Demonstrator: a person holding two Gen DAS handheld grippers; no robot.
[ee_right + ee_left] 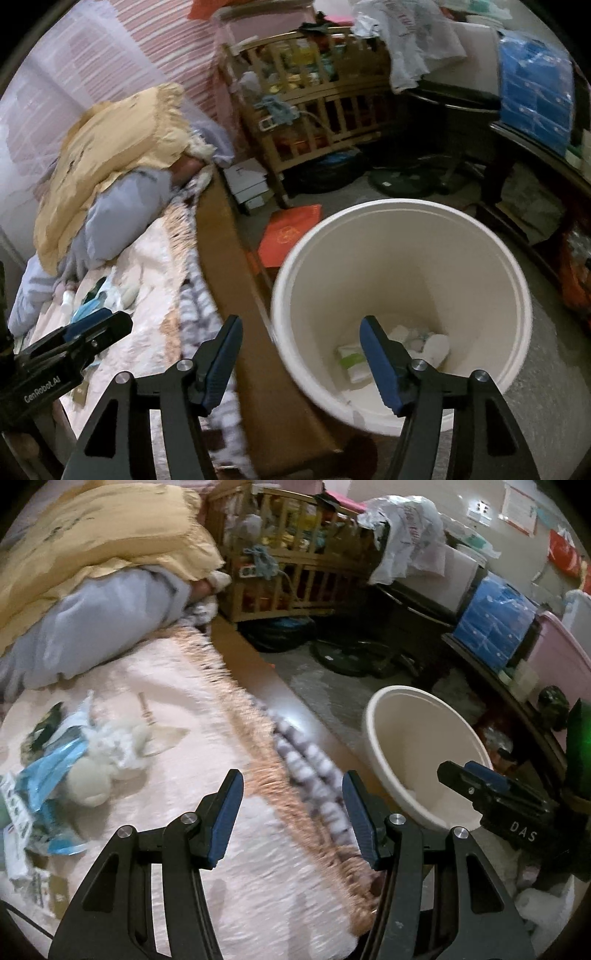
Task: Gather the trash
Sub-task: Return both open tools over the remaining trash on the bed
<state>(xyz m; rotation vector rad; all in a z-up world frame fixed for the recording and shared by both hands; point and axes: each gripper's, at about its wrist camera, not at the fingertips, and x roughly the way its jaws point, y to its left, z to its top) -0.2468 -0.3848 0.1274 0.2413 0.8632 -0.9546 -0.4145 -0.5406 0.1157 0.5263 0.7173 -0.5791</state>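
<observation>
Trash [55,760] is lying heaped on the pink bedcover [229,849] at the left of the left wrist view (blue wrappers, white wads). Both the left gripper [291,812] and the right gripper [301,360] are being held wide with nothing between the jaws. A return to the heap is judged next, the bucket [480,258] already holding pieces. Individual scraps are blurred and cut off at the edge.

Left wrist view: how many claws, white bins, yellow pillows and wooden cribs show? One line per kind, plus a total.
claws: 2, left claw and right claw
white bin: 1
yellow pillow: 1
wooden crib: 1
Total: 5
</observation>
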